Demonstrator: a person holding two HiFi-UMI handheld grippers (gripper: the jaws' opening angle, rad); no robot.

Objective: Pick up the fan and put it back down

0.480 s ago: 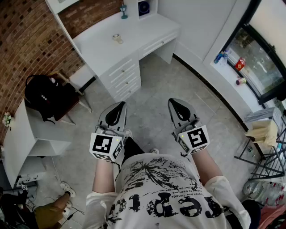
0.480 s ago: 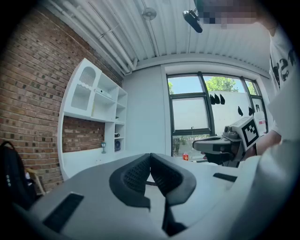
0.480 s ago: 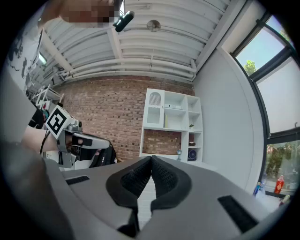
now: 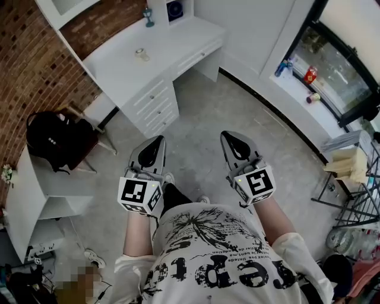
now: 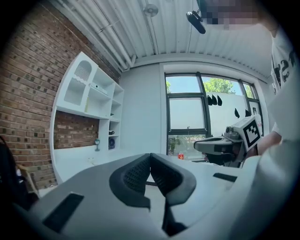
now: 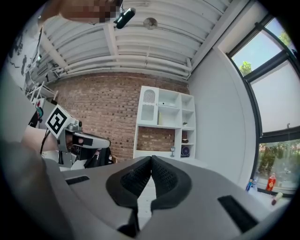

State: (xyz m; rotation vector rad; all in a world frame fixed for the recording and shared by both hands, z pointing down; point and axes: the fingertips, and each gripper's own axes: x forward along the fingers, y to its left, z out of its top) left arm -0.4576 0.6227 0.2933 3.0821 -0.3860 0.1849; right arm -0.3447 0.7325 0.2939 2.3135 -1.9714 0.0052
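A small round blue fan [image 4: 174,9] stands in a cubby at the back of the white desk [image 4: 166,56], far from both grippers. It also shows small in the left gripper view, fan [image 5: 111,143], and in the right gripper view, fan [image 6: 185,151]. My left gripper [image 4: 157,140] and right gripper [image 4: 229,136] are held side by side at waist height over the floor, pointing towards the desk. Both are shut with nothing between the jaws, as the left gripper [image 5: 150,157] and right gripper [image 6: 151,159] show close up.
A black backpack [image 4: 53,139] sits on a chair left of the desk, beside a low white shelf [image 4: 29,190]. A small cup [image 4: 141,54] is on the desk. Bottles and cans [image 4: 309,76] line the window sill. A metal rack [image 4: 356,190] stands at right.
The head view has shifted a little, so the desk and backpack sit further up and left in the picture. Both grippers keep their places and stay shut.
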